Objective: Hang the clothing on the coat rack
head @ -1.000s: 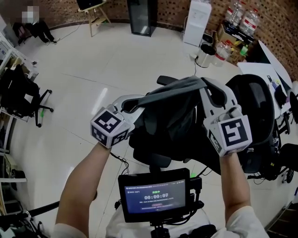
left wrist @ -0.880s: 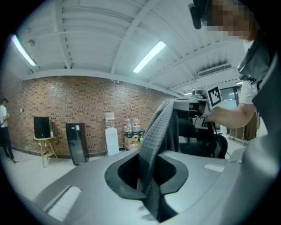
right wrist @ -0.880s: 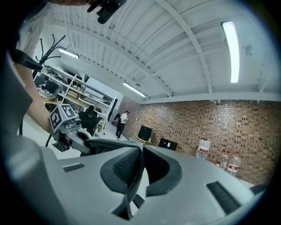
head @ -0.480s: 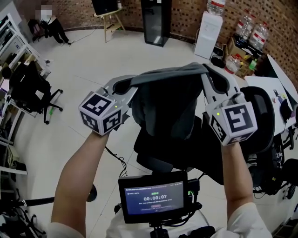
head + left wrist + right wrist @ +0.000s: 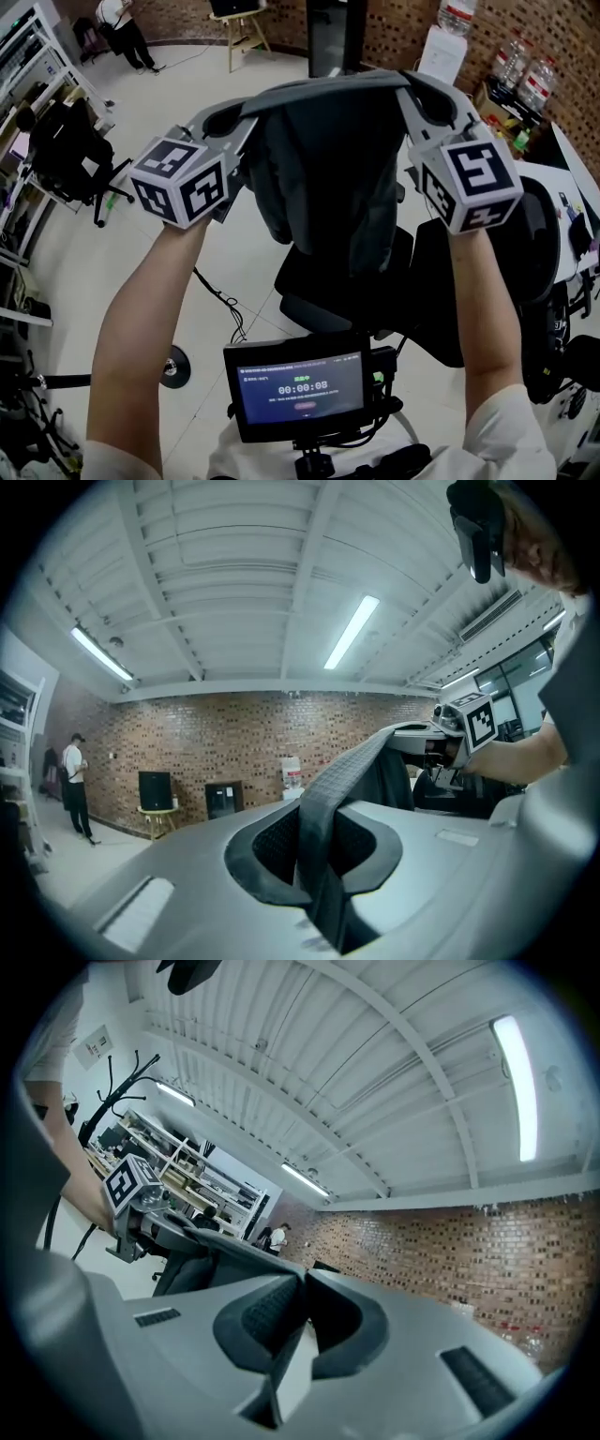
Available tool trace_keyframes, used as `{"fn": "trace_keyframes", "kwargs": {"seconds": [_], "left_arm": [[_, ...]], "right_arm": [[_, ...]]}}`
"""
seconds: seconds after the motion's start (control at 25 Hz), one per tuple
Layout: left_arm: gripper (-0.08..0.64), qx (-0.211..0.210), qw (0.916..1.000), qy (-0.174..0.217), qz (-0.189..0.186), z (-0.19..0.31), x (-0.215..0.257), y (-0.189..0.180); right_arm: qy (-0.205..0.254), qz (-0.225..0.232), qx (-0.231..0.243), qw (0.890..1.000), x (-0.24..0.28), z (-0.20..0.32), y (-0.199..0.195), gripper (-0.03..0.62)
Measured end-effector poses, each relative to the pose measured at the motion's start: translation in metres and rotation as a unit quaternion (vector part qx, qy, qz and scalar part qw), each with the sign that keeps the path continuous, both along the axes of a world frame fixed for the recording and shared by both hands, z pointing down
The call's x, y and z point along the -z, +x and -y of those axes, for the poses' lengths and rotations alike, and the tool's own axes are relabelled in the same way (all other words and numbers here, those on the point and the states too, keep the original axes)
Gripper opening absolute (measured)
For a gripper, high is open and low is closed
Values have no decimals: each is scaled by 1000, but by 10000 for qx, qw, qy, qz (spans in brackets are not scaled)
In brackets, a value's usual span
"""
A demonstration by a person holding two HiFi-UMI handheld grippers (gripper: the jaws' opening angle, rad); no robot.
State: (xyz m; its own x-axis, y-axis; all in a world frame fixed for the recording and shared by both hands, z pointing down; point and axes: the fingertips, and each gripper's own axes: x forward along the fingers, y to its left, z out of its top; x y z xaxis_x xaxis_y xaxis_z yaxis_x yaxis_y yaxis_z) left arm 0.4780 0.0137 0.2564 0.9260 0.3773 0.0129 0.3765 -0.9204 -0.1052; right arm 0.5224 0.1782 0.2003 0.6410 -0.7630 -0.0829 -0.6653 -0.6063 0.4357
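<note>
Garment (image 5: 328,178) higher than before, between left gripper (image 5: 246,120) and right gripper (image 5: 406,86).

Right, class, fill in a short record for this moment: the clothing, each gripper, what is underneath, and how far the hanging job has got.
Clothing: grey garment, its top edge stretched between the two grippers, the rest hanging down.
Left gripper: shut on the garment's edge.
Right gripper: shut on the garment's other end.
Height: both grippers raised, the garment clear of everything below.
Underneath: black office chair, with a small screen nearer the person.
Task stage: garment held in the air, not yet hung.
</note>
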Motion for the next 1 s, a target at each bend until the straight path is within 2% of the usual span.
{"fn": "trace_keyframes", "kwargs": {"seconds": [0.28,0.52,1.0], "left_arm": [[23,488,9985,63,-253,50,39,-30],[23,1013,9940,50,-400,95,61,-64],[21,1984,9773,179,-720,184,98,-175]], "right_arm": [[-5,-226,353,9991,33,54,-12,14],[54,-325,835,9960,57,108,-30,14],[21,-613,1857,9807,76,215,-108,14]]}}
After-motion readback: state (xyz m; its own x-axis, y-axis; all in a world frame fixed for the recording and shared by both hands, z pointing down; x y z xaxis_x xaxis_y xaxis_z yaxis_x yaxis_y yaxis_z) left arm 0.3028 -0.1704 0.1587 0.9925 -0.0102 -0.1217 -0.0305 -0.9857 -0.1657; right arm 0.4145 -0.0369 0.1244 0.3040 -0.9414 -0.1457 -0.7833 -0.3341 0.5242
